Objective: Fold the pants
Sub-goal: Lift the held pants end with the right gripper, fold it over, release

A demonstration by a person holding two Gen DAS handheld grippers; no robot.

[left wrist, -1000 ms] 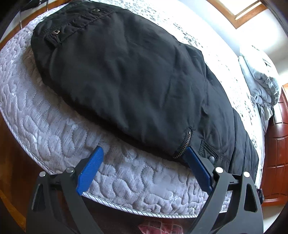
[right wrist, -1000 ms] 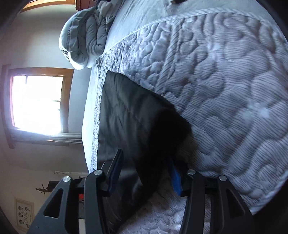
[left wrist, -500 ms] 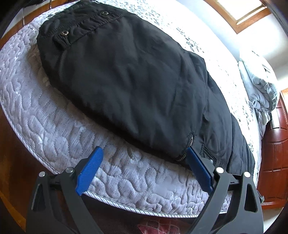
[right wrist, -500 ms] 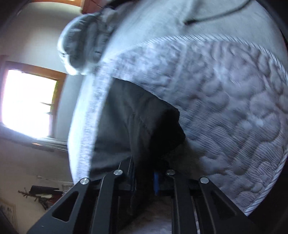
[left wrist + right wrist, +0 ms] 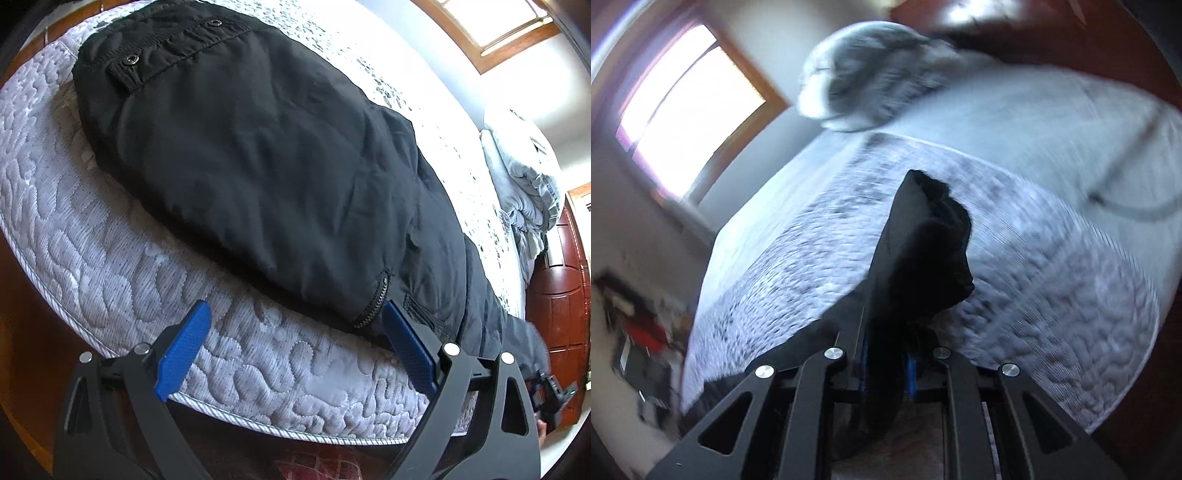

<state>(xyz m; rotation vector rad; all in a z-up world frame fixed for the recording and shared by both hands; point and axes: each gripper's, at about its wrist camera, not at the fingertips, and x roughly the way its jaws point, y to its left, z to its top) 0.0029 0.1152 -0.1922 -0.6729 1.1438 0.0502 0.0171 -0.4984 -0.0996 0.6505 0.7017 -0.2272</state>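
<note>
On a quilted mattress [image 5: 122,266] in a sunlit bedroom, black pants [image 5: 258,158] lie laid out lengthwise, waistband and snap buttons at the far left, legs running off to the right. The left gripper [image 5: 293,343] hangs over the near edge of the mattress with its blue pads spread wide and nothing between them, one pad just beside the zipper at the pants' near edge. Further right, the right gripper [image 5: 886,363] is clamped on the leg end of the pants [image 5: 923,254], which stands lifted off the mattress in a dark bunch; its jaws have just been closing on that cloth. By the look of it the fold is only starting: one end is raised, nothing is yet doubled over, and the waist lies flat. A rumpled grey duvet [image 5: 871,81] sits at the head of the bed, a wood-framed window [image 5: 690,110] glares beyond, and dark red wooden furniture [image 5: 561,295] stands at the right.
</note>
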